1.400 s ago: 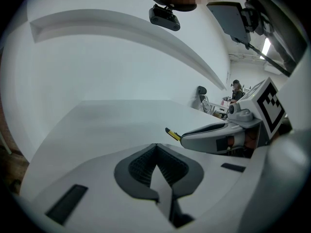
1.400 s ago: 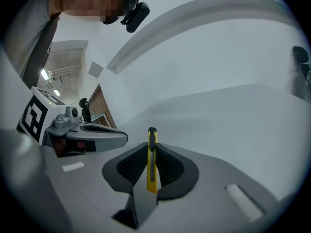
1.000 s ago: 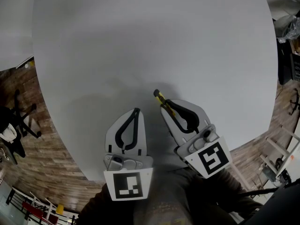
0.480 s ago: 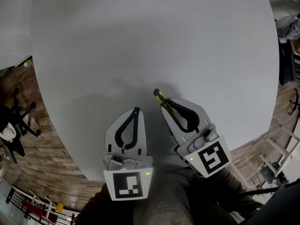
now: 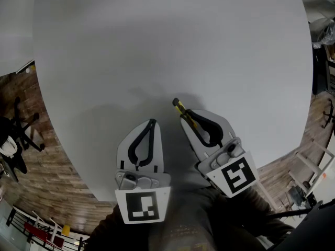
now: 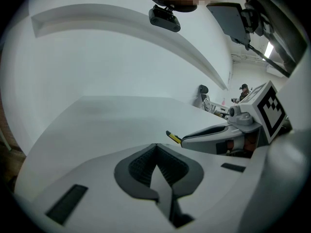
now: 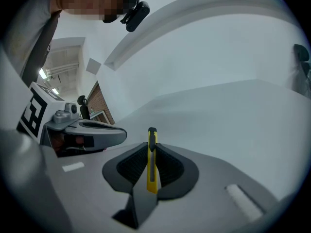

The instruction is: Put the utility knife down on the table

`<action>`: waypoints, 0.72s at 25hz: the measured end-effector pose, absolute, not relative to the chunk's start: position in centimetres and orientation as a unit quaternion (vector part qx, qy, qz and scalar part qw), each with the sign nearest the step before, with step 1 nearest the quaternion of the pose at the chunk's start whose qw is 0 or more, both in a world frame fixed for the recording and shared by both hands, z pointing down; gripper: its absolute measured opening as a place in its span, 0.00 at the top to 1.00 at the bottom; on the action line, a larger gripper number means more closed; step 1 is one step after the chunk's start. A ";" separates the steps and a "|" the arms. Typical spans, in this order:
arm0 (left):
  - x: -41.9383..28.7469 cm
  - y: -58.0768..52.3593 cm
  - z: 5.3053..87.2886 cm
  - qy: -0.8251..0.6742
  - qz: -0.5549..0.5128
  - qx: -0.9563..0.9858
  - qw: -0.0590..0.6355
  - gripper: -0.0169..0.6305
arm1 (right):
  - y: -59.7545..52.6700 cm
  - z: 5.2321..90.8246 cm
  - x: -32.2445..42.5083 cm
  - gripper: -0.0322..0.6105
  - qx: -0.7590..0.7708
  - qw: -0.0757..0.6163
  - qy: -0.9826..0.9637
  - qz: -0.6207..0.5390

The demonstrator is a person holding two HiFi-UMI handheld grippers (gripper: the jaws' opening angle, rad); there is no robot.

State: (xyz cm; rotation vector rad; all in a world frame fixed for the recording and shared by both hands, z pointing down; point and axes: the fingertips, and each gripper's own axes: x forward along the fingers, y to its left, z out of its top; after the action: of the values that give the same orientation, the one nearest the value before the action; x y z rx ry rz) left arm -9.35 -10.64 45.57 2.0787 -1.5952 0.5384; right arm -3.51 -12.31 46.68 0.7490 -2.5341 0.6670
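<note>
A yellow and black utility knife [image 7: 152, 161] is clamped between the pads of my right gripper [image 5: 184, 114], which is shut on it. Its black tip [image 5: 176, 103] pokes out ahead of the jaws above the grey table [image 5: 167, 46]; in the left gripper view the knife [image 6: 173, 137] shows at the right gripper's nose. My left gripper [image 5: 152, 123] hangs just to the left, shut with nothing between its pads [image 6: 156, 166]. Both grippers hover near the table's front edge.
The round grey table fills most of the head view. Brick-patterned floor [image 5: 47, 161] lies around its edge, with a black chair base [image 5: 21, 127] at the left and clutter [image 5: 322, 61] at the far right.
</note>
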 end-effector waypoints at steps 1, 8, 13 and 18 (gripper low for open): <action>-9.4 -10.7 45.6 -0.580 0.196 0.756 0.231 0.97 | -12.3 46.8 -3.6 0.87 0.269 0.209 -0.909 0.240; -9.6 -10.9 46.1 -0.579 0.196 0.755 0.235 0.97 | -12.4 47.5 -3.7 0.87 0.269 0.215 -0.907 0.241; -9.6 -10.6 46.2 -0.581 0.195 0.753 0.239 0.97 | -12.2 47.7 -3.6 0.87 0.269 0.216 -0.907 0.242; -9.6 -10.8 46.4 -0.582 0.192 0.751 0.243 0.97 | -12.4 48.0 -3.6 0.87 0.270 0.218 -0.905 0.245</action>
State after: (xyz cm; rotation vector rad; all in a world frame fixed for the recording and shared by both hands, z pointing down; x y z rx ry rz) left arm -9.61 -10.84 46.39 2.0532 -1.5909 0.5258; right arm -3.62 -12.40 47.95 0.7470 -2.5065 0.6772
